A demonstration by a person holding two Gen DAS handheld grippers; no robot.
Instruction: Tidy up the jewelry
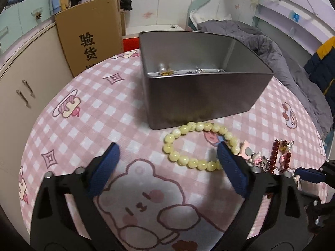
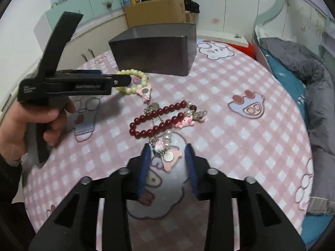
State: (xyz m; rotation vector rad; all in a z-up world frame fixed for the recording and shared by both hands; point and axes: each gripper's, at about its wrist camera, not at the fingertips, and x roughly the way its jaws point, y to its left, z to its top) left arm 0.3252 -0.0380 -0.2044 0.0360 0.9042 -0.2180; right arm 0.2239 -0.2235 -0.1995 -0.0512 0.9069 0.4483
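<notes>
A grey metal tin (image 1: pixel 201 96) stands open on the pink checked tablecloth, with small jewelry pieces (image 1: pixel 165 70) inside; it also shows in the right wrist view (image 2: pixel 155 52). A pale yellow bead bracelet (image 1: pixel 184 129) lies just in front of it. My left gripper (image 1: pixel 167 152) is open, its right finger (image 1: pixel 228 161) resting inside the bracelet's loop. A dark red bead bracelet (image 2: pixel 159 119) and a charm chain with pink charms (image 2: pixel 167 156) lie to the right. My right gripper (image 2: pixel 167 152) is open around the chain's near charm, low over the table.
A cardboard box (image 1: pixel 88 41) stands behind the table at the left, beside a white cabinet (image 1: pixel 23 92). A bed with a grey quilt (image 2: pixel 309 79) runs along the right side. The round table's edge (image 2: pixel 303 125) curves close on the right.
</notes>
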